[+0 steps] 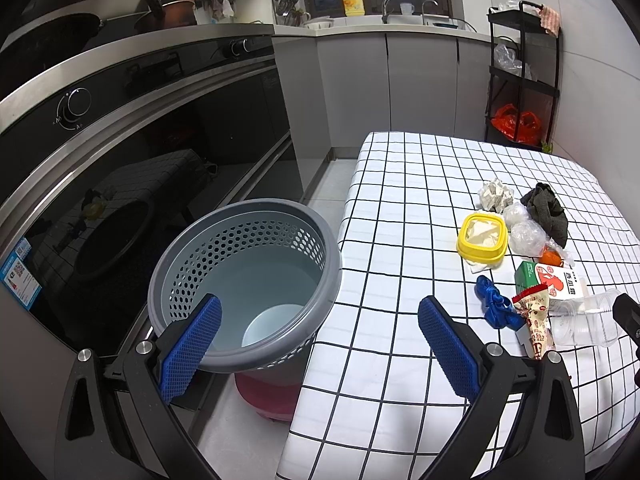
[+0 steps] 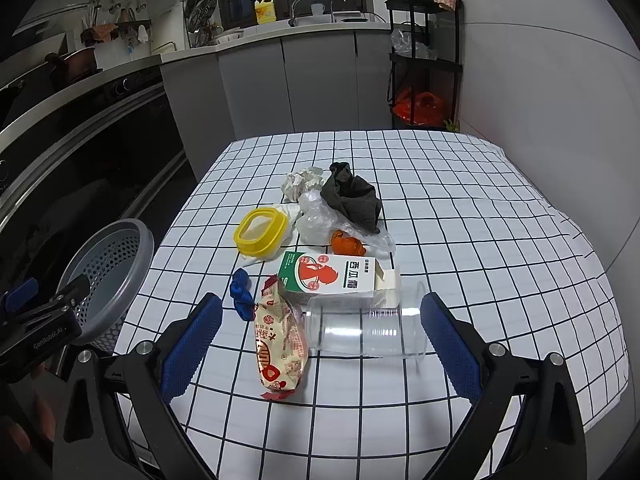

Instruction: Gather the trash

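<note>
A grey perforated waste basket (image 1: 244,280) stands on the floor left of the checked table (image 1: 400,240); it also shows in the right wrist view (image 2: 106,276). My left gripper (image 1: 320,340) is open and empty above the basket's near rim and the table edge. My right gripper (image 2: 320,340) is open and empty just in front of a clear plastic cup (image 2: 368,328) lying on its side and a snack wrapper (image 2: 280,348). Behind them lie a green and white carton (image 2: 336,276), a blue scrap (image 2: 242,294), a yellow-rimmed tub (image 2: 260,234), an orange peel (image 2: 348,244), clear plastic wrap (image 2: 316,220), crumpled paper (image 2: 298,182) and a dark cloth (image 2: 354,200).
A black oven front (image 1: 120,184) runs along the left, close to the basket. A red stool or base (image 1: 268,392) sits under the basket. Grey cabinets (image 1: 384,84) and a black shelf rack (image 1: 524,76) with a red bag stand behind the table.
</note>
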A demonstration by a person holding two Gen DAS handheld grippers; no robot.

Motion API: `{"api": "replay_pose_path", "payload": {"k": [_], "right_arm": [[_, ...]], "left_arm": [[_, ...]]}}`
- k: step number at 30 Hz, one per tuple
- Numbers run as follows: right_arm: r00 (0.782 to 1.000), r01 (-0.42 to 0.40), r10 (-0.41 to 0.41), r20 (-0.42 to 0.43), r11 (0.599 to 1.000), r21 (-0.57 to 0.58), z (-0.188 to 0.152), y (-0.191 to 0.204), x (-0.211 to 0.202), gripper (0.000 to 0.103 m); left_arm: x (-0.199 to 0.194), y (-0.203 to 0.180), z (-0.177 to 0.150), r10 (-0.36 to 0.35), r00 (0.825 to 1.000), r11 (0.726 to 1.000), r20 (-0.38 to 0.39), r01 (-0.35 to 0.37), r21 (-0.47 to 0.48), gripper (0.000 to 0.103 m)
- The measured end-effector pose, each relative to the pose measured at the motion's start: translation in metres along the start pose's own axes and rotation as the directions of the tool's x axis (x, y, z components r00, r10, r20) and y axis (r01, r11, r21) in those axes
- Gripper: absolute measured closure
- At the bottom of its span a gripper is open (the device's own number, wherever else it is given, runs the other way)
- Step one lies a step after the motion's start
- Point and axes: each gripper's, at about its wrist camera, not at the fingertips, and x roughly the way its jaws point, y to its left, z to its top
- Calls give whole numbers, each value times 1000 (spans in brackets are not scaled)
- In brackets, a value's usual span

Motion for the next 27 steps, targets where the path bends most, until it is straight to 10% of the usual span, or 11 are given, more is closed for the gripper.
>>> {"api": "replay_pose_path", "payload": {"k": [27], "right_arm": [[1000, -3, 3, 3, 1000, 5, 0, 0, -1, 8]], "left_arm": [[-2, 7, 3, -1, 1000, 1000, 0, 1, 0, 6]]}}
